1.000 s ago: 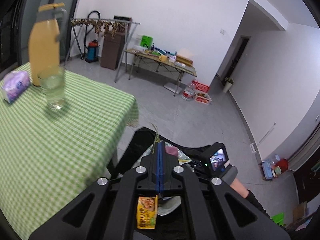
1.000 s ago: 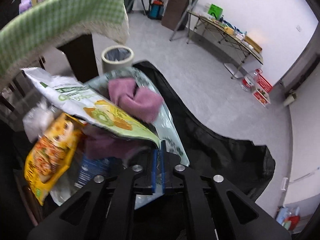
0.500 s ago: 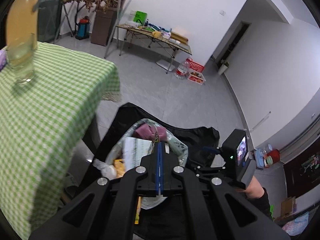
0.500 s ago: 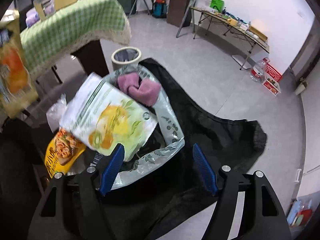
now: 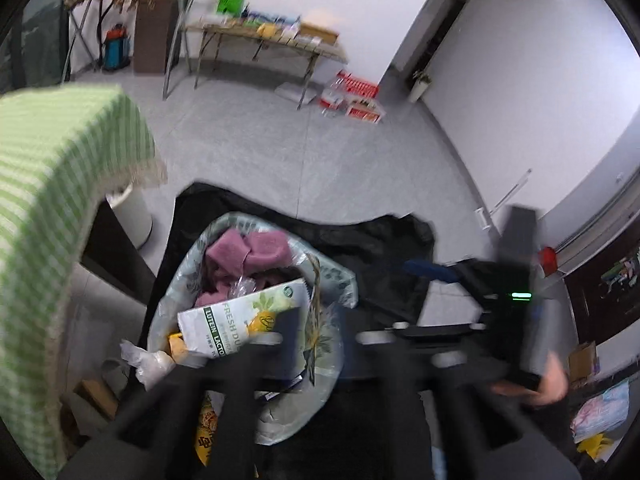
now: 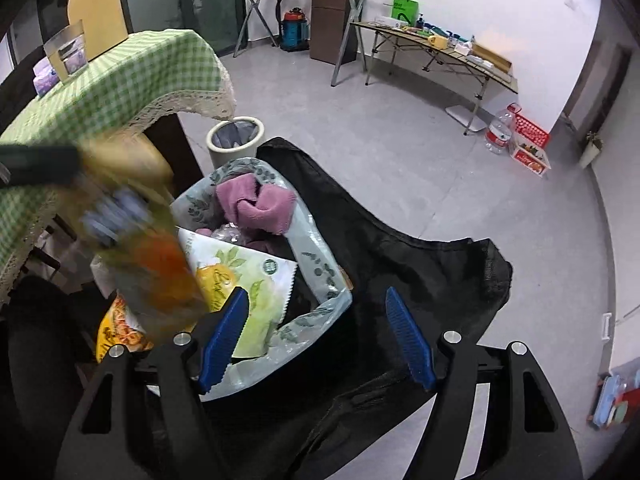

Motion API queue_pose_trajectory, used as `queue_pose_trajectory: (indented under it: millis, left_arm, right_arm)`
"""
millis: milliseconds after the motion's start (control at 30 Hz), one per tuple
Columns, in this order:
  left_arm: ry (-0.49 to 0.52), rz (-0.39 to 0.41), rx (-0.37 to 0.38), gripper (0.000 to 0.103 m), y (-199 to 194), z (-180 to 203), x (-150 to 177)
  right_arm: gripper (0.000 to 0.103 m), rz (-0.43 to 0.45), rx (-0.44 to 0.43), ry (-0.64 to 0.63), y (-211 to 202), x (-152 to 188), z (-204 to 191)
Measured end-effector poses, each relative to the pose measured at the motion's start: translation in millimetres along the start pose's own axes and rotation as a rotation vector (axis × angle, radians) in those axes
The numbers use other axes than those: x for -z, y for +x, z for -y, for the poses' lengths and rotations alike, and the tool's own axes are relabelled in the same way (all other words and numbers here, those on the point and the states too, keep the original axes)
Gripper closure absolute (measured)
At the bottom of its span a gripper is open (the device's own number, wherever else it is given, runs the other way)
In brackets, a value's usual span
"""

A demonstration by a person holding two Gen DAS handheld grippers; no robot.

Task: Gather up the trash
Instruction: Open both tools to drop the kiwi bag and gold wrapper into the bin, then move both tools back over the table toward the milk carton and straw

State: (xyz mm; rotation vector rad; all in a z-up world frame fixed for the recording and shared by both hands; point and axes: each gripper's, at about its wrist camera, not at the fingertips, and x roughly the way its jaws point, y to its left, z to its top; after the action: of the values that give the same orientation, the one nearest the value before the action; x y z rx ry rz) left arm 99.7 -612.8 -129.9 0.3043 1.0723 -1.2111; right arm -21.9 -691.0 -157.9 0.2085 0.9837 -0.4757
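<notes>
1. Trash sits in a pale leaf-print bag [image 6: 320,276] on the floor, spread over a black bag [image 6: 420,272], just beside the green-check tablecloth table [image 6: 120,88].
2. Inside the bag: pink cloths [image 6: 256,200] at the far end, a white-green snack pouch [image 6: 256,276] lying on top nearer, a yellow-orange wrapper [image 6: 116,336] at the near left edge.
3. Right gripper [image 6: 316,336] hangs above the near edge of the leaf-print bag, jaws spread wide, blue pads clear of everything, nothing held; its left pad overlaps the snack pouch in view only.
4. Its jaws have been opening within the last second; the pouch now lies free in the bag.
5. Left gripper [image 5: 316,332] is heavily blurred over the same bag; jaws have just been opening and stand parted, with nothing visibly pinched between them.
6. Right wrist view: a blurred yellow-orange packet [image 6: 160,264] in mid-air at left above the bag, right by a dark blurred gripper part at the left edge; contact can't be told.
7. Small white bin [image 6: 236,136] stands on the floor just beyond the bag, next to the table leg.
8. On the table: yellow jug [image 6: 96,12], clear glass [image 6: 68,52], purple tissue pack [image 6: 44,76].
9. Person's hand [image 5: 552,380] shows at right in the left wrist view, gripping the right gripper.
</notes>
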Motion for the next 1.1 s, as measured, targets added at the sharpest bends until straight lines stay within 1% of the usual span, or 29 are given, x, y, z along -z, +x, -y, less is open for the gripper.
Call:
queue_pose_trajectory:
  millis: [100, 167, 233, 400, 500, 567, 600, 633, 833, 867, 967, 1100]
  left_arm:
    - [-0.073, -0.049, -0.042, 0.063, 19.9, -19.4, 2.4]
    - [-0.068, -0.053, -0.060, 0.063, 19.7, -24.3, 4.5]
    - [-0.051, -0.039, -0.097, 0.063, 15.9, -26.6, 5.8]
    - [-0.050, -0.022, -0.105, 0.063, 3.3, -27.5, 5.7]
    - [-0.051, -0.034, -0.119, 0.053, 1.9, -27.3, 6.4]
    - [-0.056, -0.041, -0.122, 0.053, 0.7, -28.0, 7.0]
    - [-0.058, -0.038, -0.126, 0.051, -2.6, -28.6, 7.6]
    - [-0.059, -0.036, -0.131, 0.043, -4.5, -29.1, 7.7]
    - [-0.025, 0.016, -0.178, 0.030, -32.3, -28.9, 8.1]
    - [-0.021, 0.028, -0.184, 0.029, -39.0, -29.0, 7.5]
    - [-0.017, 0.074, -0.198, 0.025, -62.2, -31.2, 6.2]
    - [0.005, 0.166, -0.229, 0.014, -98.1, -33.7, 7.6]
  right_arm:
    - [0.034, -0.014, -0.007, 0.013, 4.0, 0.6, 1.9]
    - [0.034, -0.017, -0.007, 0.007, 5.4, 1.8, 0.8]
    - [0.034, -0.023, -0.009, 0.008, 8.1, 2.7, 0.3]
    - [0.034, -0.036, -0.026, 0.010, 10.8, 3.7, -4.3]
    - [0.034, -0.032, -0.032, -0.008, 8.5, 2.1, -10.4]
    - [0.034, -0.030, -0.033, -0.015, 7.5, -1.4, -13.4]
    - [0.034, -0.032, -0.032, -0.017, 7.3, -3.1, -15.2]
    - [0.034, -0.032, -0.029, -0.021, 6.3, -5.4, -17.3]
    - [0.034, 0.017, -0.017, -0.046, -13.5, -19.0, -27.8]
    - [0.034, 0.029, -0.012, -0.048, -18.1, -22.3, -29.4]
    - [0.034, 0.065, -0.005, -0.049, -30.5, -30.7, -34.7]
    - [0.034, 0.109, 0.001, -0.075, -47.8, -43.4, -49.3]
